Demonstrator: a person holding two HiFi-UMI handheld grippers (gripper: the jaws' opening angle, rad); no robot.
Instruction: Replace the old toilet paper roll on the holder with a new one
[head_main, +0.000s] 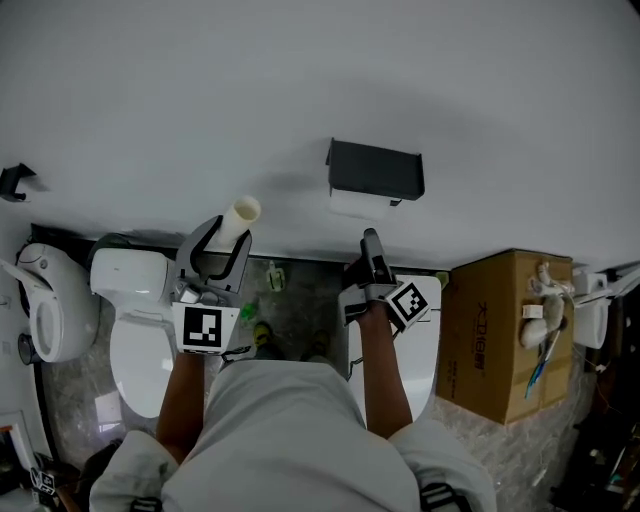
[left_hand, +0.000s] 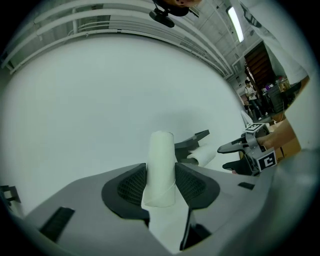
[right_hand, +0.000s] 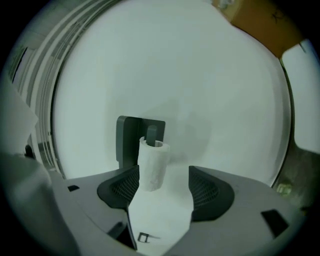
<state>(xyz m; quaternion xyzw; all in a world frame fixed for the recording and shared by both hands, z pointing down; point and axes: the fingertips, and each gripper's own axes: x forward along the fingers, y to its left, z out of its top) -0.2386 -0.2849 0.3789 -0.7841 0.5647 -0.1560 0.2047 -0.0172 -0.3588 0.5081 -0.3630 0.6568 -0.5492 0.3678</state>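
Tube (left_hand: 161, 155) clamped between left tongs (left_hand: 161, 176); right tongs (right_hand: 165, 176) gape before mounted roll (right_hand: 151, 162).

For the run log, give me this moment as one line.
left gripper: shut on tube | right gripper: open, facing roll | roll: on holder

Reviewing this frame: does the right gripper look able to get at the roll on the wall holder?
Probably yes. The right gripper points at the roll on the holder, jaws apart and empty, with nothing in between. The left gripper, shut on a tube, is off to the side.
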